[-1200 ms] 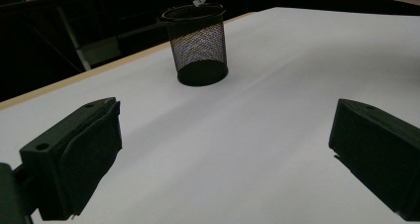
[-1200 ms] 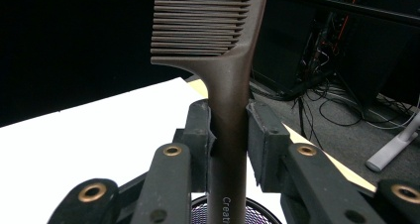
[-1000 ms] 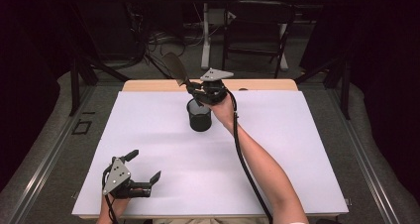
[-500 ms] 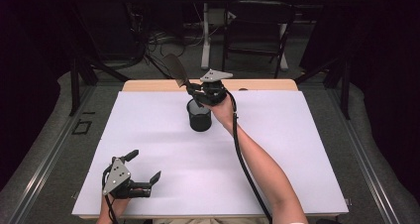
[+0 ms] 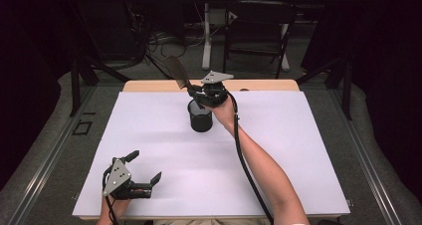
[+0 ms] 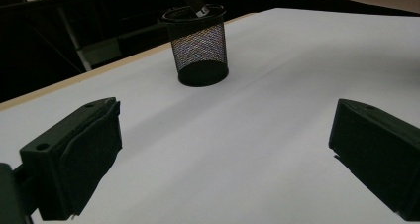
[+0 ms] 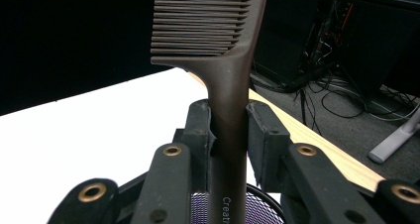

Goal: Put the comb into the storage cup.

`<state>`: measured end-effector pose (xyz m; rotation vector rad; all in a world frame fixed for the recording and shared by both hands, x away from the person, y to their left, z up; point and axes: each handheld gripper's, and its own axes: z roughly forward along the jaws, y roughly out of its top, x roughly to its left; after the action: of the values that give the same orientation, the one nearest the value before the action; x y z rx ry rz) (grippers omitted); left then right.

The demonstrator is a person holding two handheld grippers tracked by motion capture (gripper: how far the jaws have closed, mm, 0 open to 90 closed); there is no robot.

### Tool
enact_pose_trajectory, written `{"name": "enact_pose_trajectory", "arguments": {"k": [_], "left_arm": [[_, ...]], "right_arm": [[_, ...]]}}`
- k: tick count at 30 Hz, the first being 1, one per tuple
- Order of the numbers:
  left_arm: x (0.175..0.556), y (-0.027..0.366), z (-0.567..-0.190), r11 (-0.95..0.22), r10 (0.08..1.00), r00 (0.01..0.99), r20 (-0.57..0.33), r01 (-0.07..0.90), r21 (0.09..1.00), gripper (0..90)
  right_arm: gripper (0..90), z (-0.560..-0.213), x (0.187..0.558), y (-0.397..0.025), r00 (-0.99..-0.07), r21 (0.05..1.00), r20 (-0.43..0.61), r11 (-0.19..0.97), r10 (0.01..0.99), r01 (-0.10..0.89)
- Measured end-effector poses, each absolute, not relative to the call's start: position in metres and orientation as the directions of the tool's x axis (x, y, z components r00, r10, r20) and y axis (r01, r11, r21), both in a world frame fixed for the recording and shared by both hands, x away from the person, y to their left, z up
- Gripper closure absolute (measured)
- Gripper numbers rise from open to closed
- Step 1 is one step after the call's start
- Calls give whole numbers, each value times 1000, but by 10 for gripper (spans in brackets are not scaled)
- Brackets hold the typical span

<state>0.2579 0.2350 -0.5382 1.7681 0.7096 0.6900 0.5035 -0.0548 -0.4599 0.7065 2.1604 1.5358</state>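
Observation:
A dark brown comb is clamped by its handle in my right gripper, which is shut on it just above a black mesh cup at the far middle of the table. In the right gripper view the comb stands upright between the jaws with its teeth up, and its handle end reaches down at the cup's rim. My left gripper rests near the front left edge, open and with nothing in it. From the left gripper view the cup stands far ahead of the jaws.
A white sheet covers the table, with a wooden strip along the far edge. Behind the table are a chair and floor cables. The right forearm crosses the table's middle right.

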Motion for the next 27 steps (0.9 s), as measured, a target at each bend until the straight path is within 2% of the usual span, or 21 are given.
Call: {"name": "enact_pose_trajectory", "arguments": {"k": [27], "left_arm": [[258,235,-538,-266,744,659,114,135,954,0]], "right_arm": [[726,-468,503,-54,-802,934,-36,305,597,185]]}}
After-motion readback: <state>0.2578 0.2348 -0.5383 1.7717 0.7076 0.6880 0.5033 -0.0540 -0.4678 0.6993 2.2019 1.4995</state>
